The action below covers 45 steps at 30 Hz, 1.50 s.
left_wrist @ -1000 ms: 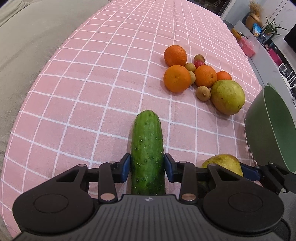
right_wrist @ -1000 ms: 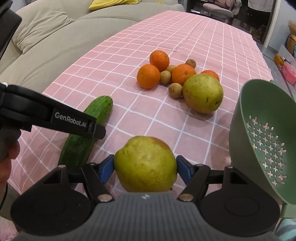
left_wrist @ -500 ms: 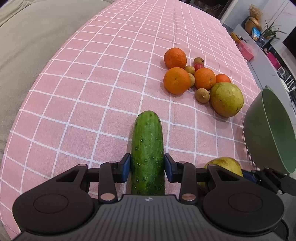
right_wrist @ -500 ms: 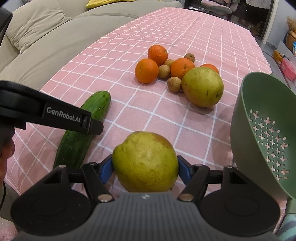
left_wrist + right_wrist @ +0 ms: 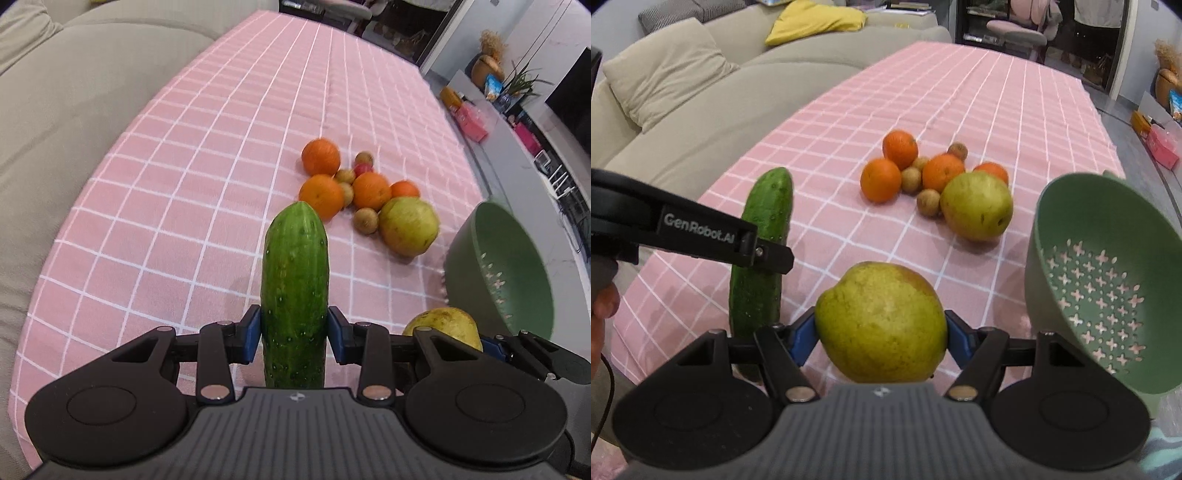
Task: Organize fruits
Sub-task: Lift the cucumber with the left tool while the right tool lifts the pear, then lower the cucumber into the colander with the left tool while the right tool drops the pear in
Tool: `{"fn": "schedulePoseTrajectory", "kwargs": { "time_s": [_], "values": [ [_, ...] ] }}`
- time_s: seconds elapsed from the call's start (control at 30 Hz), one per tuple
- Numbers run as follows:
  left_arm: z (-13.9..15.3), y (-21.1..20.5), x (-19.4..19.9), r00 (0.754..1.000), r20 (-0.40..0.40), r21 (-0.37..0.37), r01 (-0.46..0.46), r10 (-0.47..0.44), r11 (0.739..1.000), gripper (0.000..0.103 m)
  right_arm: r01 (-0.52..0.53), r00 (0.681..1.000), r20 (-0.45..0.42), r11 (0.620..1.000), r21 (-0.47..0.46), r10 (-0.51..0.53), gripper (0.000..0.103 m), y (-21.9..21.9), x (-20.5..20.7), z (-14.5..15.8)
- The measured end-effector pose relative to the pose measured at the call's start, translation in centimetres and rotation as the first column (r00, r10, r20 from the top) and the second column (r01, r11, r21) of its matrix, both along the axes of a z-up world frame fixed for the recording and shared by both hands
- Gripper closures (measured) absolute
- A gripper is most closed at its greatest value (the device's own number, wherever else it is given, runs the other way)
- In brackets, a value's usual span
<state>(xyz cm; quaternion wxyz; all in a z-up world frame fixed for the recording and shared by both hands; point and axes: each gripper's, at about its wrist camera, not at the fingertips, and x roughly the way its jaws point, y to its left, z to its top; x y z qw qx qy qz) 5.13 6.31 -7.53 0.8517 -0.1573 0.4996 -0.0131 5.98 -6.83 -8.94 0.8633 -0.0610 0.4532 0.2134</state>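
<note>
My left gripper (image 5: 294,338) is shut on a green cucumber (image 5: 295,280) and holds it above the pink checked tablecloth (image 5: 184,184); the cucumber (image 5: 762,251) also shows in the right wrist view. My right gripper (image 5: 881,338) is shut on a yellow-green pear (image 5: 882,321), held above the cloth; the pear (image 5: 443,325) also shows in the left wrist view. A green colander (image 5: 1108,280) stands tilted at the right. A second pear (image 5: 977,206), several oranges (image 5: 881,180) and small brown fruits (image 5: 928,202) lie in a heap mid-table.
A beige sofa (image 5: 683,96) with cushions runs along the table's left side. A counter (image 5: 517,147) with boxes and plants stands at the far right. The table's near edge is just under both grippers.
Both grippers have risen from the cloth with their fruit: the cucumber and the pear are lifted and both views look farther down the table.
</note>
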Motion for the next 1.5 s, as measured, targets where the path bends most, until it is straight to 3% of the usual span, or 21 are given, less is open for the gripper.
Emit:
{"fn": "schedulePoseTrajectory", "kwargs": {
  "time_s": [0.5, 0.8, 0.97, 1.07, 1.4, 1.5],
  "values": [
    [7.3, -5.2, 1.2, 0.978, 0.166, -0.057, 0.140, -0.129, 0.989, 0.061, 0.083, 0.984, 0.155, 0.996, 0.040, -0.088, 0.036, -6.7, 0.3, 6.9],
    [7.9, -11.2, 5.1, 0.938, 0.212, -0.136, 0.307, -0.275, 0.942, 0.061, 0.161, 0.977, 0.154, 0.985, -0.063, -0.150, 0.036, -12.0, 2.8, 6.9],
    [6.5, -13.8, 7.1, 0.924, 0.196, -0.176, 0.363, -0.329, 0.915, 0.061, 0.156, 0.983, 0.114, 0.980, -0.127, -0.142, 0.036, -13.9, 4.3, 5.9],
    [4.8, -15.1, 8.4, 0.928, 0.145, -0.202, 0.368, -0.344, 0.908, 0.061, 0.143, 0.989, 0.071, 0.977, -0.157, -0.133, 0.036, -14.6, 4.9, 4.7],
    [0.6, -16.3, 10.5, 0.919, -0.016, -0.190, 0.384, -0.394, 0.903, 0.061, 0.050, 0.995, -0.077, 0.972, -0.229, -0.069, 0.036, -14.7, 6.8, 0.3],
    [0.2, -16.2, 11.2, 0.920, -0.041, -0.217, 0.372, -0.389, 0.902, 0.061, 0.031, 0.992, -0.111, 0.973, -0.228, -0.058, 0.036, -14.4, 7.7, -0.6]
  ]
}}
